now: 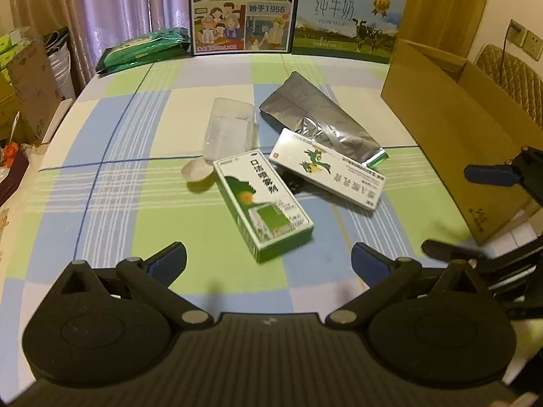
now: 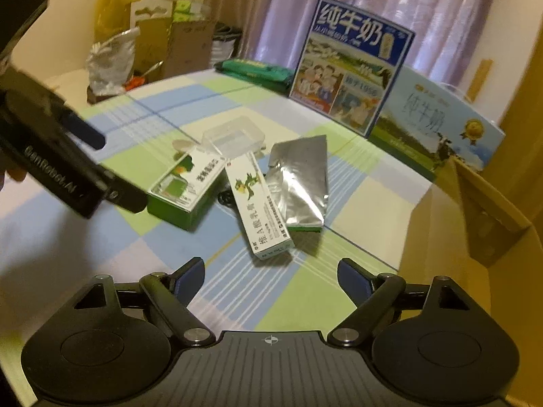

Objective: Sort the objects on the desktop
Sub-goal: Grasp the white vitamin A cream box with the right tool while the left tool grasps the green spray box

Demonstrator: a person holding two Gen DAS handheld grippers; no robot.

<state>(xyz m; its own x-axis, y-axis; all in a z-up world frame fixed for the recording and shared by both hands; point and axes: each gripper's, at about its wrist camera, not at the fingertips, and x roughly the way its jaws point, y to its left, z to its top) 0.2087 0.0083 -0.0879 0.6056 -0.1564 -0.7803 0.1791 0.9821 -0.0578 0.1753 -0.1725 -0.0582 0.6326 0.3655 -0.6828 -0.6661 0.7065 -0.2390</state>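
Both tools hover spread and empty over the checked tabletop (image 1: 112, 176), the left tool (image 1: 268, 259) just short of the green box (image 1: 263, 205), the right tool (image 2: 270, 276) just short of the white box (image 2: 259, 205), a silver pouch (image 2: 298, 179) beyond it.

Both hand-held grippers (image 1: 268, 257) (image 2: 270, 276) agape, empty

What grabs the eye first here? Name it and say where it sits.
A small heap at the middle of the checked tablecloth: a green medicine box, a long white box lying partly on a silver foil pouch, and a clear plastic tub behind them. Two tall milk cartons stand along the far edge, and an open cardboard box sits at the right. Both grippers are open, holding nothing.
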